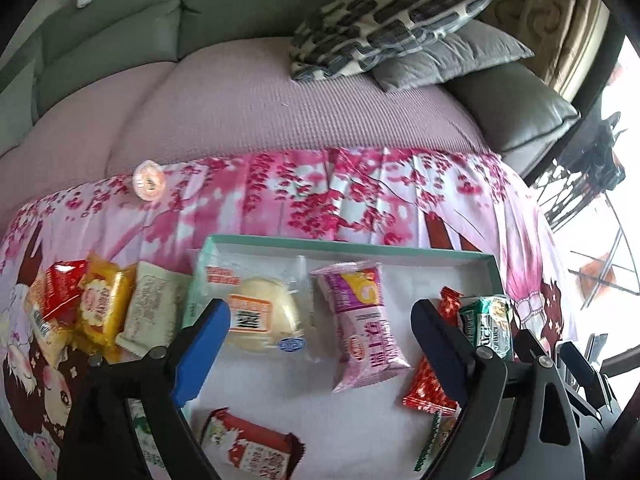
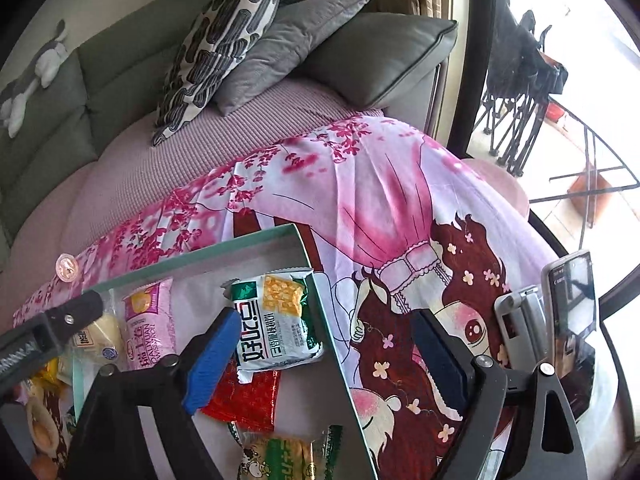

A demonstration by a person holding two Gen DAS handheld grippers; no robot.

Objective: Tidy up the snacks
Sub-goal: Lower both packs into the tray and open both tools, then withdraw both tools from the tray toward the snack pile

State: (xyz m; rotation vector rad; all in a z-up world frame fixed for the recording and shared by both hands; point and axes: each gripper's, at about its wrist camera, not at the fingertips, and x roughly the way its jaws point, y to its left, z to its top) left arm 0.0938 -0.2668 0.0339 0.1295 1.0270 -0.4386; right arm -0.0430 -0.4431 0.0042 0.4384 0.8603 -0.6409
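A shallow teal-rimmed box (image 1: 360, 247) with a white floor lies on the pink blossom cloth. Inside it rest a wrapped pale bun (image 1: 262, 314), a pink packet (image 1: 362, 330), a red packet (image 1: 430, 386), a green cracker packet (image 1: 486, 326) and a red-and-white packet (image 1: 248, 450). My left gripper (image 1: 320, 312) hangs open above the bun and pink packet, touching neither. In the right wrist view my right gripper (image 2: 324, 320) stands open over the box's right rim (image 2: 326, 320), the green packet (image 2: 276, 320) just left of its gap, with nothing held.
Loose snacks, red (image 1: 64, 292), yellow (image 1: 104, 308) and cream (image 1: 152, 312), are heaped left of the box. A jelly cup (image 1: 148, 180) sits at the cloth's far edge. A phone on a stand (image 2: 568, 312) stands at the right. Cushions (image 1: 384, 20) lie on the sofa behind.
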